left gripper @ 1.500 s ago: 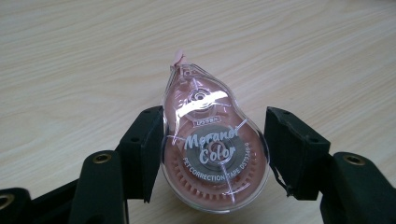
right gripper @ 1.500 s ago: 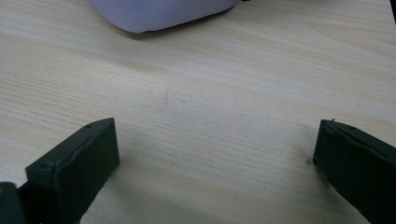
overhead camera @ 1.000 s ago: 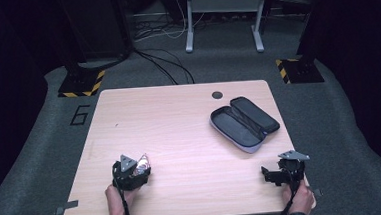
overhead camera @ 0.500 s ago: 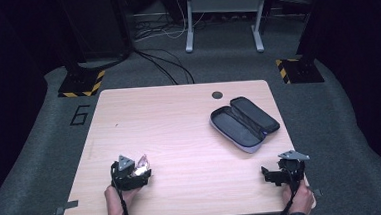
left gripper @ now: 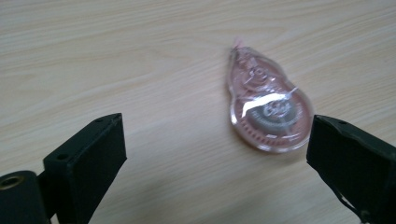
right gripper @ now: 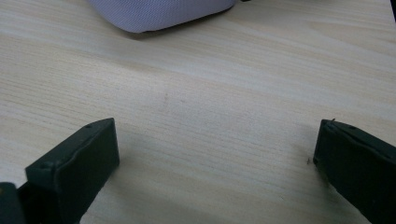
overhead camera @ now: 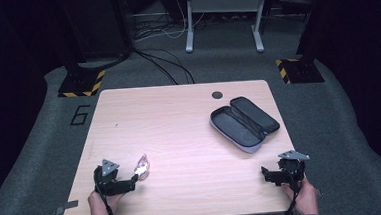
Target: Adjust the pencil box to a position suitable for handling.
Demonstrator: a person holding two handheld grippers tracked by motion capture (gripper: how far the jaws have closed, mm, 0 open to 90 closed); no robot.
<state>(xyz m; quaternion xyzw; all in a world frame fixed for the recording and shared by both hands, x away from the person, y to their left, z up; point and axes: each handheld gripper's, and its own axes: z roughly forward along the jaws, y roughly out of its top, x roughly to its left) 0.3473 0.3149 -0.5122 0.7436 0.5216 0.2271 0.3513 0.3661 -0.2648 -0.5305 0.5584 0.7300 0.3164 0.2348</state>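
Tape dispenser (left gripper: pixel 268 112) beside claw's right jaw

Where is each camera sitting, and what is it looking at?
High view: sits above the person's side, looking forward and down on the table, the open case and the tape roller; both hands and grippers show at the bottom.
Left gripper view: rides on the left gripper, looking along its open jaws at the tape roller.
Right gripper view: rides on the right gripper, looking along its open jaws at bare wood and the case's edge.
Shared: the high and left gripper views both show the tape roller.
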